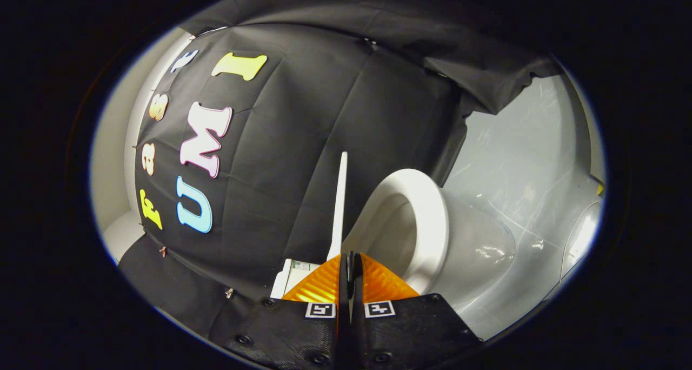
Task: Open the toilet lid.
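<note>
Gripper view is showing the gripper (350,259) with its jaws pressed together, and nothing is sitting between them. The toilet lid (339,205) is standing up just ahead of the fingertips, seen edge-on as a thin white strip. It is leaning away from the toilet seat (430,218), which is lying open beside it. The white bowl (476,251) is sitting next to the shiny grey floor (535,159). A black cloth wall (303,143) is hanging behind the lid.
</note>
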The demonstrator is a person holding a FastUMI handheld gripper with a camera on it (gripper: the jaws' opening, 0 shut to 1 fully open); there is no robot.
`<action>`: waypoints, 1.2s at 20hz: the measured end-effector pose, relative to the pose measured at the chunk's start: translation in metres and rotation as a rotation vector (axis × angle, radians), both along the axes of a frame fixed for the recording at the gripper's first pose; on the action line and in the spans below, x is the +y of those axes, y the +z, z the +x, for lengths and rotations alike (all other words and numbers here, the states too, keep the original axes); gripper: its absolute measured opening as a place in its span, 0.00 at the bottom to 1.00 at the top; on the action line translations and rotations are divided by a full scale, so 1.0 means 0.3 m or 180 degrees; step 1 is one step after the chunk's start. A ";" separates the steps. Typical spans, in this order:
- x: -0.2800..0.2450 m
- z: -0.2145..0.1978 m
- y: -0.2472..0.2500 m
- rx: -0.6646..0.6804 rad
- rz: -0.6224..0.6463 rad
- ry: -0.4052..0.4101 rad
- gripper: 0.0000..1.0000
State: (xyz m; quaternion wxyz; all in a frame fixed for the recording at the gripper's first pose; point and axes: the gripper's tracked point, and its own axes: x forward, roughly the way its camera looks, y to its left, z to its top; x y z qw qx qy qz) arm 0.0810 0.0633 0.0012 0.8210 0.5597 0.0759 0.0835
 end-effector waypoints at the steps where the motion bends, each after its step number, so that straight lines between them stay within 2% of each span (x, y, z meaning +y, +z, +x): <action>1: 0.005 -0.001 0.020 -0.0002 -0.0018 -0.0011 0.05; 16: 0.162 -0.033 0.324 -0.0176 -0.0684 -0.0088 0.05; 24: 0.255 -0.059 0.423 -0.0304 -0.0972 -0.0090 0.05</action>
